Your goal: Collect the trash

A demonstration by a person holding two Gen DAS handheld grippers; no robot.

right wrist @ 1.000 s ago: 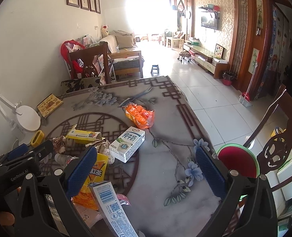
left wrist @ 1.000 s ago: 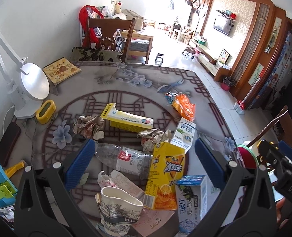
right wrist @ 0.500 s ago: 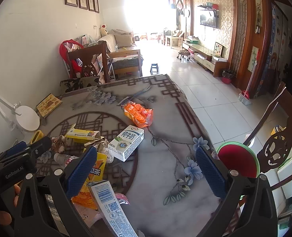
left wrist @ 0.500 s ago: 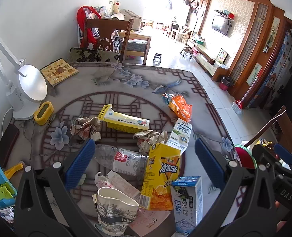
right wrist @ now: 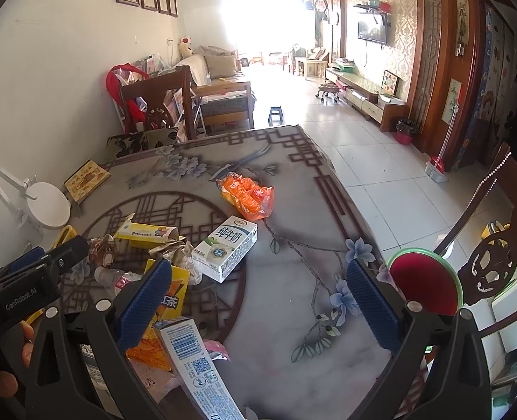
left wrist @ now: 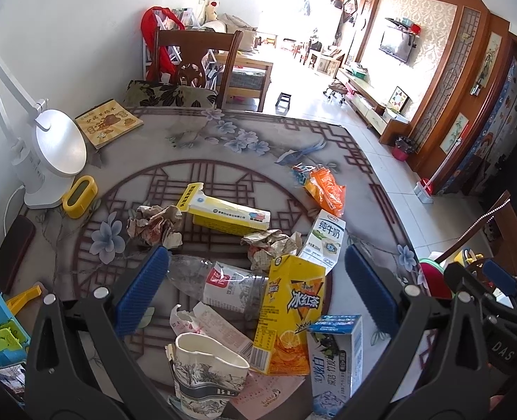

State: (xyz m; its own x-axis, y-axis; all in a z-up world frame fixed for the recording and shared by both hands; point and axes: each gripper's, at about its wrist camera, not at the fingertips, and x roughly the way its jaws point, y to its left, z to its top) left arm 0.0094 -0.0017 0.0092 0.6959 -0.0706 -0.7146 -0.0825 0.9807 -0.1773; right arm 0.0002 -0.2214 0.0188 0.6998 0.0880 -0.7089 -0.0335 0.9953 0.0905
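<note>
Hovering left gripper (left wrist: 256, 297) spread above yellow tea carton (left wrist: 290, 315), crushed bottle (left wrist: 220, 281)

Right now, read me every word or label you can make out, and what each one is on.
"冰红茶": yellow iced tea carton.
"纯牛奶": white milk carton.
"GenRobot.AI": left gripper body.
"DAS": right gripper body.
"BE", rest hidden: crushed paper cup.
Blue-topped carton, yellow box, bottle label, booklet: print too blurred to read.

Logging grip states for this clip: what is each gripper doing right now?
Left gripper: open, holding nothing.
Right gripper: open, holding nothing.
</note>
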